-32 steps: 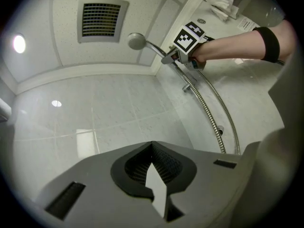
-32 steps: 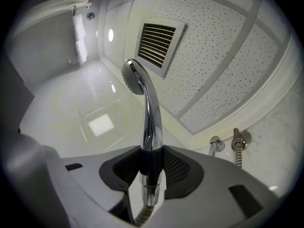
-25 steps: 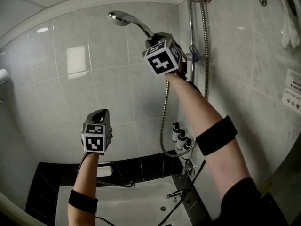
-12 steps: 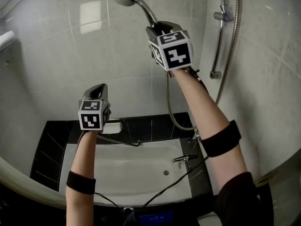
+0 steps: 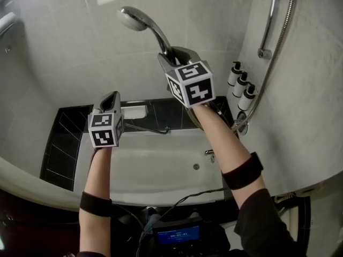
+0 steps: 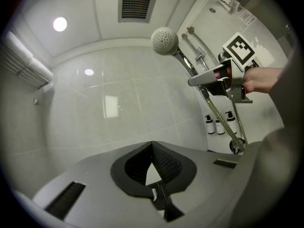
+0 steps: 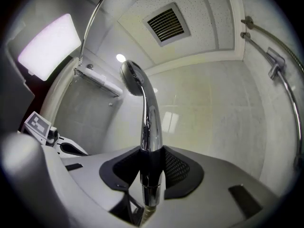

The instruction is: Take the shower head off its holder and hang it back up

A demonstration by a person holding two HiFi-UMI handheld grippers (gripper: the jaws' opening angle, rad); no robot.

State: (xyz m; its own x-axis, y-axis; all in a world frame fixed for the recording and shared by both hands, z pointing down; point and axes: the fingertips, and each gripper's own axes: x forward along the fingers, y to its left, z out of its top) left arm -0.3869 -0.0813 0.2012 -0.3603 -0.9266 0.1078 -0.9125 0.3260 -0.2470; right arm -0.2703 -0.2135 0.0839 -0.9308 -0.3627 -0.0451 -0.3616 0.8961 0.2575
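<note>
My right gripper (image 5: 172, 57) is shut on the handle of the chrome shower head (image 5: 134, 19), which sticks up and to the left above the tub. In the right gripper view the handle (image 7: 151, 127) stands upright between the two dark pads, with the head (image 7: 132, 77) above. The metal hose (image 5: 269, 71) hangs to the right wall. The holder (image 7: 275, 60) sits on the wall rail (image 5: 267, 24), off to the right and empty. My left gripper (image 5: 111, 99) is shut on nothing, left of the right one, and sees the shower head (image 6: 165, 40).
Below lies the white bathtub (image 5: 150, 167) with its tap (image 5: 210, 152) and a black tiled ledge (image 5: 63, 138). Three pump bottles (image 5: 240, 87) stand at the right wall. A soap dish (image 5: 134, 111) sits behind the tub. A small lit screen (image 5: 174, 234) shows at the bottom.
Both grippers have come down. The shower head, held in the right gripper, has moved down and away from the holder on the rail. The head view has tilted down toward the tub.
</note>
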